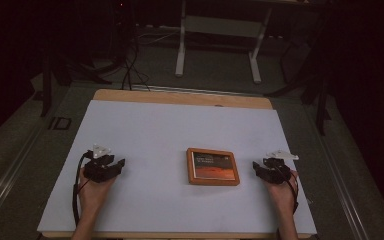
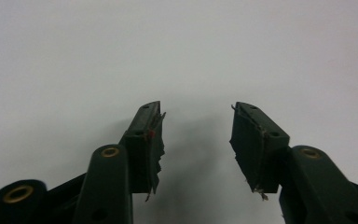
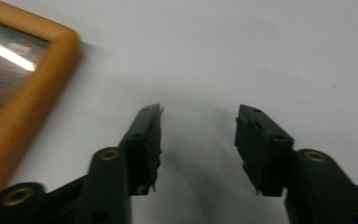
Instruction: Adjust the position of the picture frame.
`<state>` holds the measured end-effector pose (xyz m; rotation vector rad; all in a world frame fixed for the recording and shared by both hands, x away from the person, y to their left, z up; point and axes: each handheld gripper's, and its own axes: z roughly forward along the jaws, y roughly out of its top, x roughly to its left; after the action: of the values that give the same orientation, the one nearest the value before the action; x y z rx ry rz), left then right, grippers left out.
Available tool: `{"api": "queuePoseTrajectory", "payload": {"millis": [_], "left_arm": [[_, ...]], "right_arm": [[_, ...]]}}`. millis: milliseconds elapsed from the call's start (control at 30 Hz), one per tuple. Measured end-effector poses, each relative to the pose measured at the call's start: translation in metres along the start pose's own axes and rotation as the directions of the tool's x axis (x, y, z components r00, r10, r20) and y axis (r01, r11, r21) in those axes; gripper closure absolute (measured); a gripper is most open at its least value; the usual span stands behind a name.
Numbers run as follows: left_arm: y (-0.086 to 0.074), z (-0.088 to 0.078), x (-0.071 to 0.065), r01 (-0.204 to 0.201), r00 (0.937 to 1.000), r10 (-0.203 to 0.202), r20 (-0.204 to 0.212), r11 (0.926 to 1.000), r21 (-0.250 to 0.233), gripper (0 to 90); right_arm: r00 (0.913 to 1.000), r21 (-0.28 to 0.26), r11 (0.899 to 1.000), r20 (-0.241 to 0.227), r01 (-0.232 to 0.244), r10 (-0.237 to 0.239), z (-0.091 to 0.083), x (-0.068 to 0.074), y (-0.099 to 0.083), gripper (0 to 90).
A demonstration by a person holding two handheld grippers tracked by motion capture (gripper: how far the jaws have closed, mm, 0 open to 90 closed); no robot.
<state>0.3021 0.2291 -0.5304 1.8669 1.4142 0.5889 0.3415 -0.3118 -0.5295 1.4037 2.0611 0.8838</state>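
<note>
High view: flat wooden-framed picture with dark orange print (image 1: 213, 166) lies on the white-covered bench (image 1: 155, 130), right of centre. Right gripper (image 1: 264, 170) sits just beside its right edge; left gripper (image 1: 114, 166) well apart.

Left gripper view: fingers (image 2: 148, 140) spread, nothing between, bare bench.

Right gripper view: fingers (image 3: 145, 144) released, empty; frame corner (image 3: 32, 88) lies to their left, likely the right hand's pick.
</note>
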Motion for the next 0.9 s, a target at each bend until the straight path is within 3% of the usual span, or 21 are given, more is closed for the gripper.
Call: {"api": "queuePoseTrajectory", "payload": {"millis": [167,367,467,567,900], "left_arm": [[0.001,-0.005,-0.007,-0.036,0.9987,0.037,0.034,0.9983,-0.046,54.3],[0.001,-0.007,-0.009,-0.039,0.9973,0.043,0.06,0.9977,-0.055,56.3],[0.001,-0.009,-0.011,-0.027,0.9989,0.029,0.036,0.998,-0.058,58.4],[0.0,-0.011,-0.016,-0.059,0.998,0.06,0.018,0.9962,-0.064,63.0],[0.0,-0.013,-0.028,-0.066,0.9952,0.071,0.068,0.9956,-0.066,64.8]], "right_arm": [[0.9991,0.01,1.0,-0.034,0.028,-0.027,0.001,0.006,0.0,56.5],[0.9964,-0.012,0.999,-0.076,0.035,-0.036,-0.002,0.012,0.003,59.6],[0.9932,-0.016,0.998,-0.103,0.053,-0.054,-0.002,0.016,0.003,71.7],[0.9871,-0.031,0.996,-0.136,0.081,-0.085,-0.005,0.021,0.004,89.7],[0.9667,-0.007,0.992,-0.223,0.126,-0.125,-0.003,0.036,0.002,90.0]]}}
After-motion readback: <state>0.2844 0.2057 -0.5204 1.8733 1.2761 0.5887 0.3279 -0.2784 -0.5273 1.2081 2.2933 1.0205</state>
